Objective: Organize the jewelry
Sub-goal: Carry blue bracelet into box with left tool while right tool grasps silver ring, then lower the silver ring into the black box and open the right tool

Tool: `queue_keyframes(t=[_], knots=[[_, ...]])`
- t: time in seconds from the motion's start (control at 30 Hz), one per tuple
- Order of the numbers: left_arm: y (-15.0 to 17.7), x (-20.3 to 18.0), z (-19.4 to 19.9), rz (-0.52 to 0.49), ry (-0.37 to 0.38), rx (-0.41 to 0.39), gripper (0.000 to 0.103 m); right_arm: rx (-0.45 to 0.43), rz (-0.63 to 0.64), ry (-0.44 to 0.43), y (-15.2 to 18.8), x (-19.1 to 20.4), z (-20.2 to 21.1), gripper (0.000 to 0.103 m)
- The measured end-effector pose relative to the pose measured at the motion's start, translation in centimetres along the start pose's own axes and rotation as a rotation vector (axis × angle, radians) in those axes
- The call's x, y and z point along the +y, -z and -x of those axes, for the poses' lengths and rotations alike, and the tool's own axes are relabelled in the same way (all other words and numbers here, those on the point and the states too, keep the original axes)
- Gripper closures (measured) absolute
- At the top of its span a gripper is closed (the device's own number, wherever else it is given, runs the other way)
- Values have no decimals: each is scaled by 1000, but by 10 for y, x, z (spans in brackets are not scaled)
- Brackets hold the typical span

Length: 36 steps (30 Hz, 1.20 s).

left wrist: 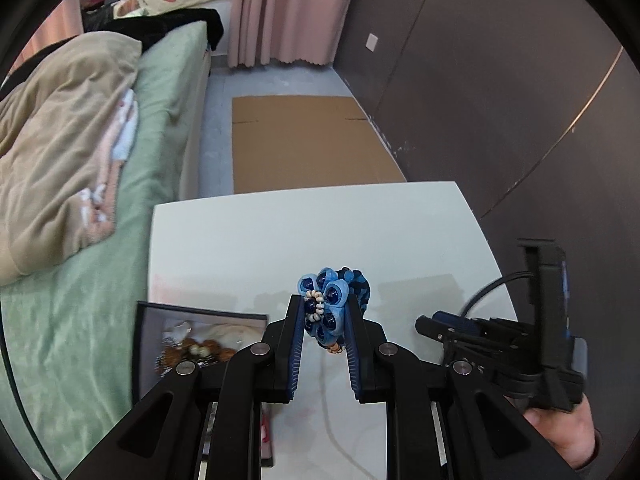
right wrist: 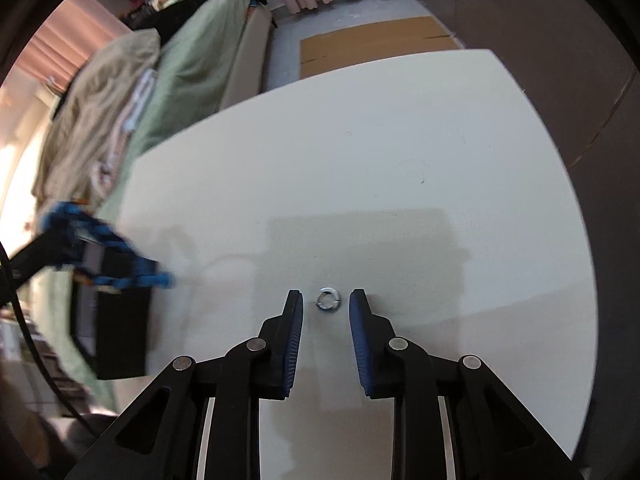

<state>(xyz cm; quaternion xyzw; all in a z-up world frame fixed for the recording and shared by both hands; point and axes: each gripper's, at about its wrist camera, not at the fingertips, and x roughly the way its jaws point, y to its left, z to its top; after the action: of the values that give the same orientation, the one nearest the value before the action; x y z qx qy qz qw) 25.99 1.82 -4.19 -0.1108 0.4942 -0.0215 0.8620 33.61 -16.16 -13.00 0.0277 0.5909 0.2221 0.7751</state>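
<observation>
- The left wrist view alone shows the left gripper [left wrist: 324, 304] with its jaws pinched on a blue flower ornament [left wrist: 326, 302], held above the white table [left wrist: 248, 240]; its petals face the camera.
- An open jewelry box [left wrist: 192, 344] with brown beads sits at the table's left edge, below the gripper.
- The right wrist view alone shows a small silver ring [right wrist: 327, 299] lying flat on the table, its gap turned to the right.
- The right gripper [right wrist: 326, 300] brackets the ring, jaws spread, pads clear of it.
- A green bed [left wrist: 160, 128] flanks the table.
</observation>
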Motion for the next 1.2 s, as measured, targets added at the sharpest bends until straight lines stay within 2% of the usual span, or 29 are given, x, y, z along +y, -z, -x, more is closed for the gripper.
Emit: queue_keyframes(t=[0.07, 0.13, 0.17, 0.3, 0.37, 0.57, 0.9, 1.0, 1.07, 1.1, 1.2], knots=[[2, 7, 8, 6, 2, -10, 83, 2, 13, 20, 0, 5, -1, 78], [3, 14, 15, 12, 4, -19, 83, 3, 34, 48, 0, 10, -2, 85], [4, 18, 19, 17, 5, -25, 83, 1, 59, 92, 1, 15, -3, 87], [8, 30, 34, 29, 7, -46, 83, -5, 135, 198, 3, 32, -5, 89], [10, 37, 44, 35, 4, -59, 83, -10, 137, 209, 5, 34, -4, 89], [20, 57, 65, 57, -16, -79, 83, -47, 118, 131, 7, 42, 15, 89], [24, 79, 58, 105, -12, -75, 82, -134, 104, -48, 18, 74, 66, 89], [24, 86, 56, 131, -1, -60, 69, -163, 112, -104, 24, 88, 80, 89], [27, 94, 60, 168, 17, -65, 42, -179, 120, -151, 28, 98, 87, 89], [28, 96, 63, 176, 22, -76, 38, -184, 125, -166, 30, 102, 91, 89], [34, 102, 76, 181, 29, -107, 36, -193, 141, -198, 34, 117, 93, 89]])
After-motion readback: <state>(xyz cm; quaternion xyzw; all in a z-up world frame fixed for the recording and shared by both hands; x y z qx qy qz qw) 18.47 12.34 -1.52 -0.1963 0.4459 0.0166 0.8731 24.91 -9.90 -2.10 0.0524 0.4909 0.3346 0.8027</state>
